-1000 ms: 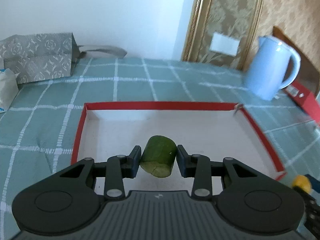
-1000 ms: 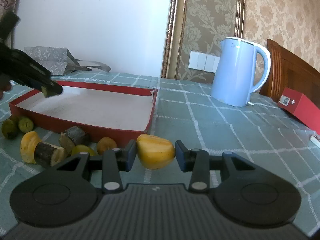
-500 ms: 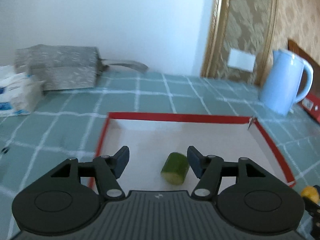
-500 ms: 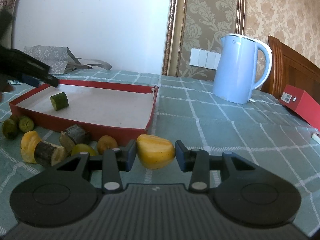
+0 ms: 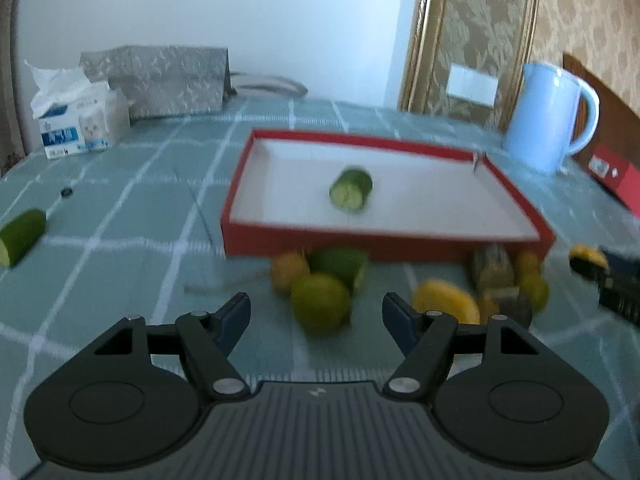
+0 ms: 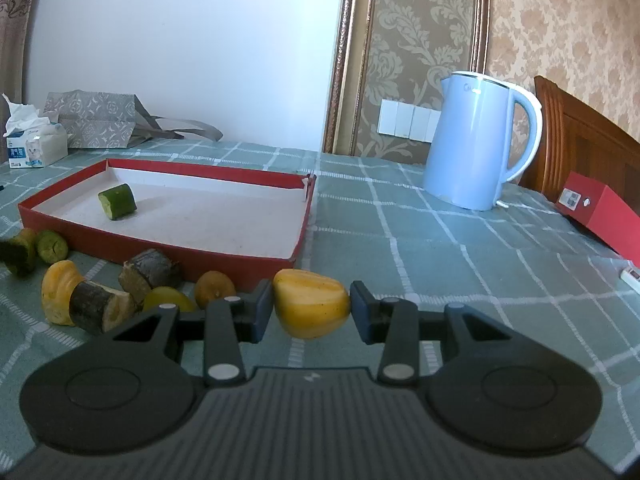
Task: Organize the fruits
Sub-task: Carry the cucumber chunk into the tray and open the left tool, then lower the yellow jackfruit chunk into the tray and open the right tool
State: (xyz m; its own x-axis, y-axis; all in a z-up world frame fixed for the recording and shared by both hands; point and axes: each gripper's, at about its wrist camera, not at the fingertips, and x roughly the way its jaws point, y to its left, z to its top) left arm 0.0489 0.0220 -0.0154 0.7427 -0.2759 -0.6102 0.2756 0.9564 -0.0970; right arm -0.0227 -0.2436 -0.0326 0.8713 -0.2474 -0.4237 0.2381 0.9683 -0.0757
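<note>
A red tray (image 5: 384, 246) with a white floor lies on the green checked cloth; it also shows in the right wrist view (image 6: 168, 246). One green cucumber piece (image 5: 351, 189) lies inside it, also seen in the right wrist view (image 6: 117, 201). My left gripper (image 5: 316, 314) is open and empty, back from the tray, above a green lime (image 5: 320, 302) in a fruit pile. My right gripper (image 6: 312, 308) is shut on a yellow fruit piece (image 6: 310, 307), held in front of the tray's near right corner. Several fruits and dark cut chunks (image 6: 150, 270) lie before the tray.
A blue kettle (image 6: 476, 140) stands at the right. A red box (image 6: 600, 210) lies at the far right. A tissue box (image 5: 80, 128) and a grey bag (image 5: 160, 80) stand at the back left. Another cucumber piece (image 5: 20, 236) lies at the left.
My left gripper let go of the cucumber piece into the tray, opened wide and pulled back over the fruit pile. My right gripper kept its hold on the yellow fruit, barely moving.
</note>
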